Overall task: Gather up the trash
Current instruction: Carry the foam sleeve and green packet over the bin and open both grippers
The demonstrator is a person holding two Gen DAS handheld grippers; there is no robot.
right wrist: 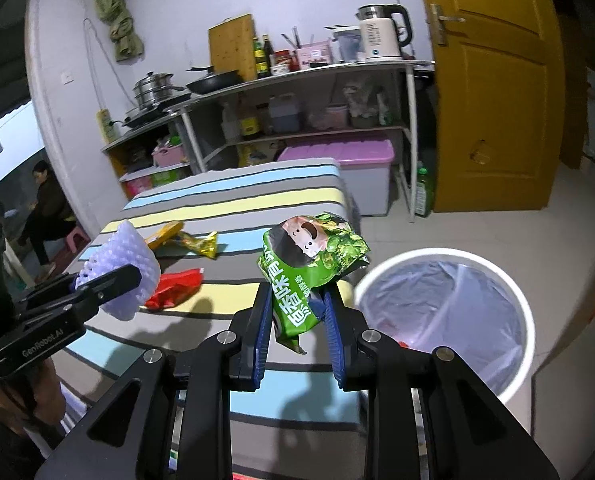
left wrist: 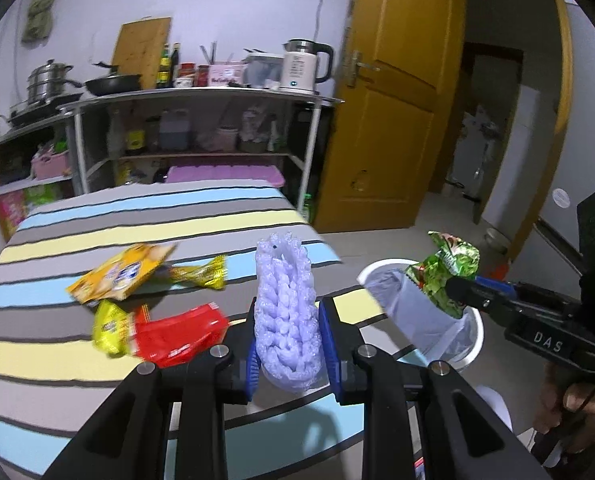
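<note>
The right hand-held gripper [right wrist: 297,312] grips a green wrapper [right wrist: 311,256] beside the bin [right wrist: 521,300]; it should centre over the opening before releasing, while the left hand-held gripper [left wrist: 287,336] clamps foam netting [left wrist: 287,304]

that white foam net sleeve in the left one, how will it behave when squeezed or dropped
The white foam mesh fruit sleeve probably squashes easily: it bulges between the left hand-held gripper pads. It looks very light, standing upright unsupported above the grip. Dropped into the white lined trash bin, it would likely spring back and might bounce.
</note>
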